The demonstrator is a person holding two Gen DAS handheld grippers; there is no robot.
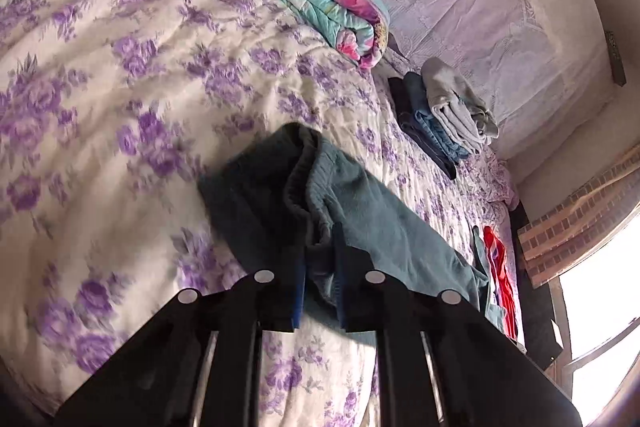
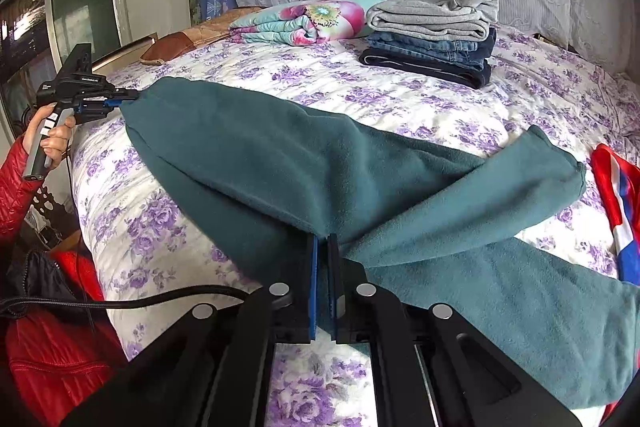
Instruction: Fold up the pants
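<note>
Pants, teal fleece, lie spread across the floral bed, and we hold them at two places. Nearest us, our right hand-held gripper is clamped on the cloth around the crotch, where the two legs fork away to the right. Farther left, our left hand-held gripper pinches the waistband end; its own view shows its jaws closed on the gathered waistband. So the long axis runs from the waist at far left to the leg ends at right. We judge the next move turns on carrying one leg over the other along that line. Beyond, a stack of folded clothes sits near the far edge.
</note>
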